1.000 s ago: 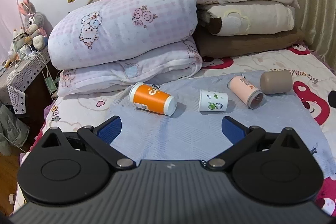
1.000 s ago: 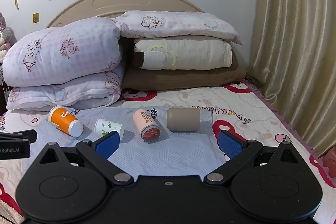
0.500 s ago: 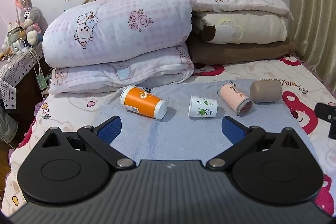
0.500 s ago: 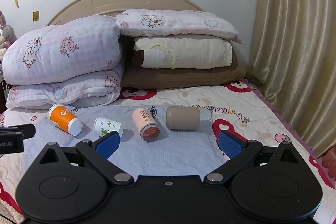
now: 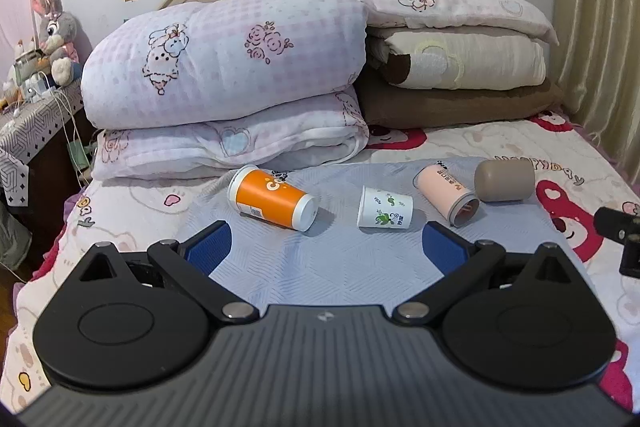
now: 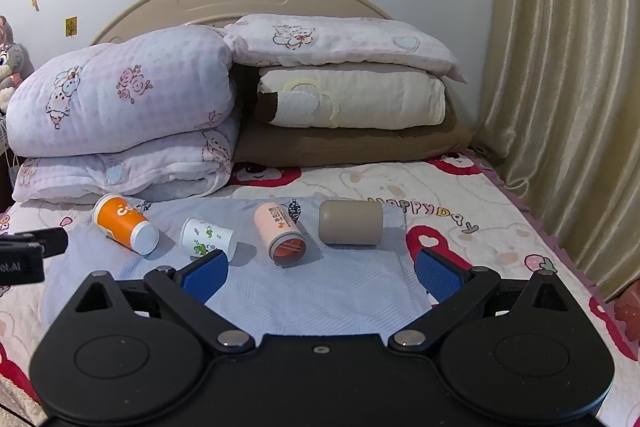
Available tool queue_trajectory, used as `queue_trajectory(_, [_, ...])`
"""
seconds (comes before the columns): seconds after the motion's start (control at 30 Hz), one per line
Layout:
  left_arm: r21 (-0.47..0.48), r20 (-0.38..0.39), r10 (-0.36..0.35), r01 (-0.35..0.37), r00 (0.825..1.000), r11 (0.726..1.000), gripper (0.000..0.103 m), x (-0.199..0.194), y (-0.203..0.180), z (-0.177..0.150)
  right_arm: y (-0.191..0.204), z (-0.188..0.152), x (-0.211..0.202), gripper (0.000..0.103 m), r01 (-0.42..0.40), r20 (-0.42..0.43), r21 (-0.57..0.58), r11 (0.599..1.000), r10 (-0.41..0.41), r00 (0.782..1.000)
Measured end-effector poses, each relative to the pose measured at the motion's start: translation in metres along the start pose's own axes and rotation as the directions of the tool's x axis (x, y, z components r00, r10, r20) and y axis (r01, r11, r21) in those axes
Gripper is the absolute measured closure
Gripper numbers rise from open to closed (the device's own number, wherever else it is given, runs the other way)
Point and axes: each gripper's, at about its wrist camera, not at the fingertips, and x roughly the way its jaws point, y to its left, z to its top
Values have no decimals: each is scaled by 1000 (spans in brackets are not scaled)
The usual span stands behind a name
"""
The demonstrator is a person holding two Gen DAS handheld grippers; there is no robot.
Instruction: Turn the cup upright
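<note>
Both grippers backed off a bit, left gripper [image 5: 324,245] & right gripper [image 6: 320,269] fingers wide, holding nothing, hovering near edge of blue mat [image 5: 320,267], prob lining up on four cups [image 5: 385,208] lying sideways mid-mat.

Left gripper [image 5: 326,245] spread wide, right gripper [image 6: 322,273] spread wide, both empty

Printed cartoon bedsheet [image 6: 424,213]: "HAPPYDAY" in coloured capitals, beside the red bear prints.
Orange paper cup lying on its side [image 5: 269,197]: a large white "C", the rest unreadable.
Pink cylindrical cup lying on its side [image 6: 277,227]: small dark characters, too small to read.
</note>
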Motion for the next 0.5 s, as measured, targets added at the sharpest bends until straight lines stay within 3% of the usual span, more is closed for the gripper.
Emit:
queue_trajectory(0.17, [-13, 11, 17, -17, 1000, 1000, 0, -2, 5, 1, 2, 0, 0, 1, -2, -3, 1, 1000, 2, 1000])
queue_trajectory(0.5, [-17, 30, -20, 21, 999, 1000, 0, -4, 5, 0, 1, -2, 1, 1, 1, -4, 3, 1000, -1, 1000])
